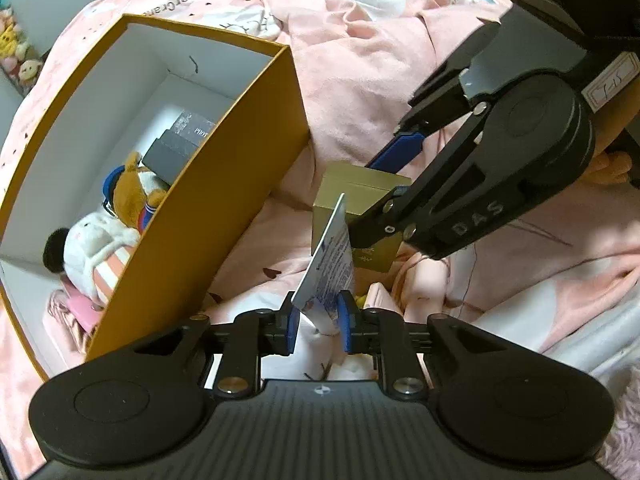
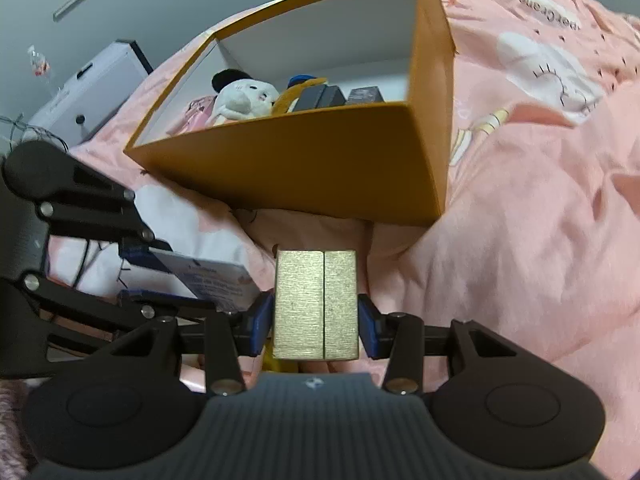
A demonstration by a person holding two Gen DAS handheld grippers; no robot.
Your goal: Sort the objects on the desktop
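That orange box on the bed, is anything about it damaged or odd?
Inside the orange box, the white far wall carries a dark squiggly scratch or crack near its top edge. Otherwise the box looks intact, with soft toys and dark boxes piled loosely inside.

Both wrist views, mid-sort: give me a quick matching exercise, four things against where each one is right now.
Things:
1. gold box
2. printed card
3. white plush toy
4. orange box

Places:
A. lying inside the orange box
B. gripped by the right gripper
C. resting on the pink blanket
D. gripped by the left gripper

Pairs: 1-B, 2-D, 3-A, 4-C
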